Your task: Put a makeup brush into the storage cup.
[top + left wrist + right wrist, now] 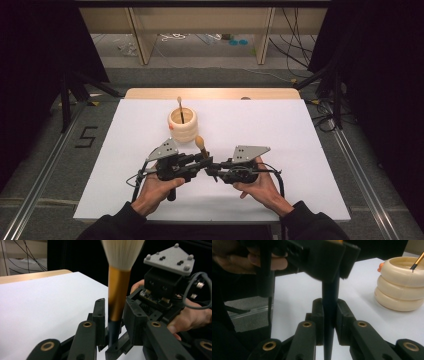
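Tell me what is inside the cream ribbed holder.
One thin brush stands inside the cream ribbed holder, tip up. The holder's wall hides its lower end and the bottom.

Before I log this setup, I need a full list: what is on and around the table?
makeup brush: 1, cream bristles, gold ferrule, dark handle; upright between both grippers, near table centre.
holder: 1, cream, ringed; behind the grippers.
thin brush: 1, gold and dark; standing in the holder.
table: 1, white top, wood far edge.
left gripper: 1, black; fingers either side of the ferrule.
right gripper: 1, black; fingers clamped on the dark handle.
hands: 2, dark sleeves; bottom edge.
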`<state>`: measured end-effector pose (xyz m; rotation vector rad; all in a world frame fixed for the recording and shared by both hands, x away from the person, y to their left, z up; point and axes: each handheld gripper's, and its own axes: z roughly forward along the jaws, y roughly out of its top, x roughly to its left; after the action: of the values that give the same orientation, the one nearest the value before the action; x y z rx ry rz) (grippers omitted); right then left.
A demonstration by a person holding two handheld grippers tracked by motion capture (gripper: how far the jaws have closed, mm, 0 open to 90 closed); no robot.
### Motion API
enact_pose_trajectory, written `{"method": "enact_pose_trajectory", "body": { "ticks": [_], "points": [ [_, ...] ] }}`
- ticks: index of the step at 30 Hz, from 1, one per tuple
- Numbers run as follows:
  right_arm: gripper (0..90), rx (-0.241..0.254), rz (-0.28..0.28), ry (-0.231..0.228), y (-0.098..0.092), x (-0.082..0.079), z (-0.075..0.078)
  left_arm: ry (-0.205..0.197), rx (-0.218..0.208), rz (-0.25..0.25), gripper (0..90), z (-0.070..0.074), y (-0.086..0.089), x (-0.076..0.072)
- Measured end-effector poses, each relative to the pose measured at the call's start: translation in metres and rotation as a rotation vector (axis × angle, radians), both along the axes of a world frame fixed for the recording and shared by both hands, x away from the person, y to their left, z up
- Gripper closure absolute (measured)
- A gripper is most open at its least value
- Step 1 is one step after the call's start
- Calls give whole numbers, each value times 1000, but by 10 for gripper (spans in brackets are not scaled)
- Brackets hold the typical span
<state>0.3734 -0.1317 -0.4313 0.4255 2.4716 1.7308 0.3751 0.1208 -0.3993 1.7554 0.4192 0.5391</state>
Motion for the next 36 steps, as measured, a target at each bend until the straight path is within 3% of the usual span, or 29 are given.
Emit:
{"method": "enact_pose_trajectory", "body": {
  "ticks": [7, 8, 9, 10, 13, 19, 20, 23, 27, 35, 36],
  "points": [
    [796, -8, 7, 5, 0, -1, 0, -13, -31, 60, 767, 1, 1, -2],
    [796, -5, 8, 10, 0, -1, 0, 296, -231, -83, 767, -6, -15, -19],
    [796, -2, 7, 12, 0, -1, 0, 290, -221, -69, 768, -5, -14, -18],
    [796, -1, 5, 12, 0, -1, 0, 323, -238, -55, 769, -6, -15, -21],
    [796, -7, 5, 12, 0, -1, 0, 300, -225, -61, 769, -6, -14, -20],
    [791, -2, 6, 11, 1, -1, 0, 298, -227, -52, 775, -6, -16, -22],
    [787, -7, 8, 3, 1, -1, 0, -16, -30, 23, 775, 0, -1, -2],
    [712, -19, -15, -17, 2, -1, 0, -14, -19, 27, 776, 0, 0, -2],
    [567, -69, -41, 2, 1, 2, -2, -3, -6, 49, 776, 0, 4, -1],
    [399, -109, -89, 2, -3, 2, 0, -8, 79, 178, 777, 4, 21, 4],
    [391, -101, -107, -3, -3, 2, -1, -13, 88, 224, 776, 4, 23, 4]
  ]
}}
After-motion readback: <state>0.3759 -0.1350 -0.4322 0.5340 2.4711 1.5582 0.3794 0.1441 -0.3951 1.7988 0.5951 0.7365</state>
